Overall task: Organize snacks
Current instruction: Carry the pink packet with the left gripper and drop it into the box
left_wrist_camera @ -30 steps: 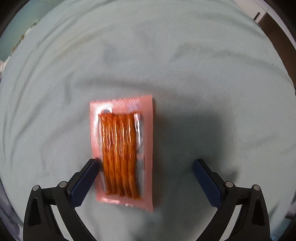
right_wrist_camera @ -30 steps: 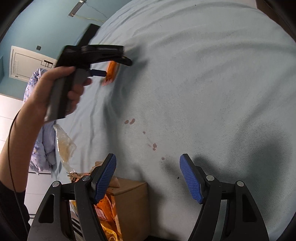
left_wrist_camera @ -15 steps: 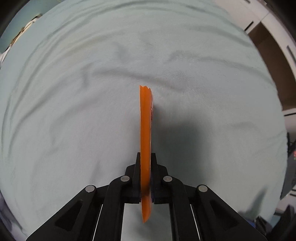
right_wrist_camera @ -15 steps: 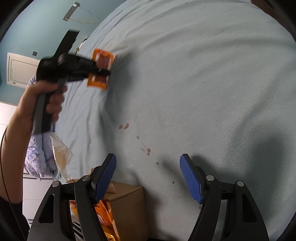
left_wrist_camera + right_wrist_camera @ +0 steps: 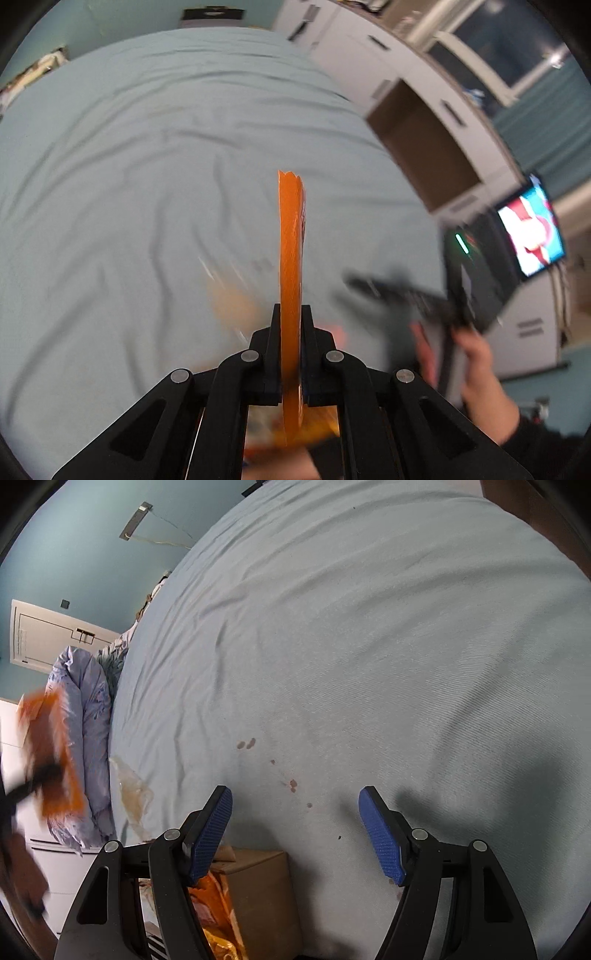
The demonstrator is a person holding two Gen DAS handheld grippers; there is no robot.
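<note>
step: carrying picked snack packet (image 5: 290, 258) toward cardboard box (image 5: 258, 890) | left gripper (image 5: 290, 354) clamped on packet, held edge-on above bedsheet (image 5: 129, 184) | right gripper (image 5: 295, 834) fingers apart, empty, beside box | next: lower packet over box, release

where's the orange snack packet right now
The orange snack packet is clamped edge-on in the shut left gripper, lifted above the light blue bedsheet; in the right wrist view it blurs at far left, beside the bunched quilt.
</note>
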